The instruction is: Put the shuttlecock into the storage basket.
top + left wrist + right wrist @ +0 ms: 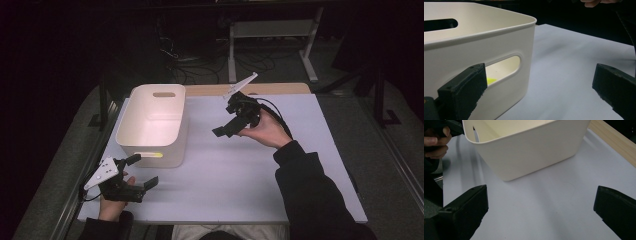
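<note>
A cream plastic bin (pixel 152 122) with handle slots stands on the left part of the white table (pixel 235 170). Something yellow (pixel 491 80) shows through its near handle slot. My left gripper (pixel 140 172) is open near the table's front left corner, just in front of the bin's near wall (pixel 474 57), with nothing between its jaws. My right gripper (pixel 227 125) is held above the table's middle, right of the bin, turned toward it, and it is open and empty. From the right gripper view the bin (pixel 524 145) lies ahead.
A wooden strip (pixel 240 89) runs along the table's far edge. Beyond it, a white metal frame (pixel 272 35) and cables lie on the dark floor. White table surface stretches to the right of the bin and in front of it.
</note>
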